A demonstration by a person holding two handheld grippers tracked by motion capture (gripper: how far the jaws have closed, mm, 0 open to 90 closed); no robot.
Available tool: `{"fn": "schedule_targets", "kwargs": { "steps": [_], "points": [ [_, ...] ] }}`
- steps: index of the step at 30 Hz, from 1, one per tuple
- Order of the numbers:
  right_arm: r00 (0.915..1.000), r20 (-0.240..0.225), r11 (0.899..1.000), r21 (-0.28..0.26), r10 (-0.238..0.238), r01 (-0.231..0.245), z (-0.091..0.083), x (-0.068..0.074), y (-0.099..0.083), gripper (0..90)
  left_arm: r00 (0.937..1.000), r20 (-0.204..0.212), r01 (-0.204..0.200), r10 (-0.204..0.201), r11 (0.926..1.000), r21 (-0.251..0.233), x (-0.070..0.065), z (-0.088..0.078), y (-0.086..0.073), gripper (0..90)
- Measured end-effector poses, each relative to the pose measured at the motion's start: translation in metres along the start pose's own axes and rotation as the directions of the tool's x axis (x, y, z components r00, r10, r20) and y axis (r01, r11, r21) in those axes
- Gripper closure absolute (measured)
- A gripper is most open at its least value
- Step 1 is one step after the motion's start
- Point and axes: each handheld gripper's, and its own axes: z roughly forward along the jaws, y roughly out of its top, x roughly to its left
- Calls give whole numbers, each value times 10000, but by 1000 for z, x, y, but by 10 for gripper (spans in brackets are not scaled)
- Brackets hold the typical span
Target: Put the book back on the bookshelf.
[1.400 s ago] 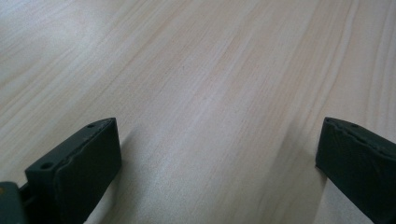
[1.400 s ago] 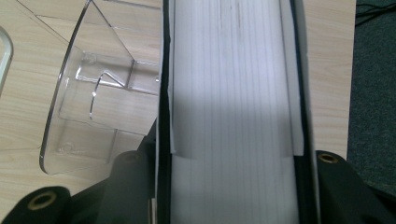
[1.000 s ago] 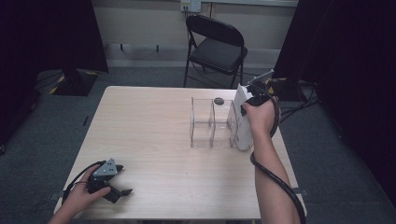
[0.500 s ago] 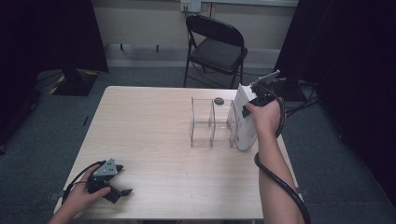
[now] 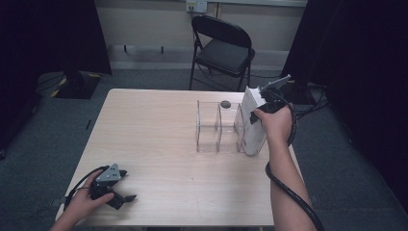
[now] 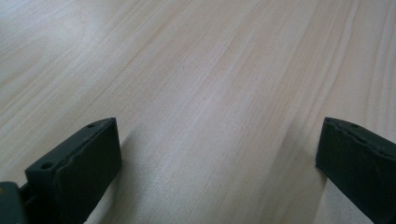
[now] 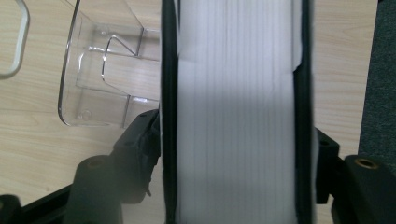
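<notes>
Right tongs (image 5: 257,103) opening around white book (image 5: 251,126) | left tongs (image 5: 126,185) spread | organizer (image 5: 216,127)

You see a pale matt wood-grain table (image 5: 159,139), a clear glossy plastic organizer (image 5: 216,126), a white object (image 5: 251,126) with a matt, paper-like ribbed edge between black bands, and matt black rubbery pads (image 6: 88,168) on your left gripper (image 5: 126,185).

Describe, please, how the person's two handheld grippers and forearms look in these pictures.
Both forearms are bare, with no sleeves. The left gripper is black with a grey three-cornered plate on top and a black cable looping behind. Its thick black jaws have small holes. The right gripper is black too; its black cable hangs beside the forearm.
</notes>
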Motion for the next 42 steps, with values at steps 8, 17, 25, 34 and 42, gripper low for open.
{"fn": "schedule_targets", "kwargs": {
  "steps": [8,17,25,34,42],
  "points": [
    [9997,26,9997,-86,-224,224,-5,2,-5,325,10000,11,-37,37,10000,34,0,0,0,0],
    [9996,-177,9996,-169,-213,210,-7,-2,-12,289,10000,2,-63,63,10000,39,0,0,0,0],
    [9993,-141,9986,-409,-335,329,-13,-3,-19,251,10000,25,-3,3,10000,-3,0,0,0,0],
    [9975,-201,9967,-455,-678,668,-16,0,-26,219,10000,16,-19,19,10000,-47,0,0,0,0],
    [9954,-333,9945,-568,-895,875,-18,4,-30,200,10000,3,-27,27,10000,3,0,0,0,0]
  ]
}}
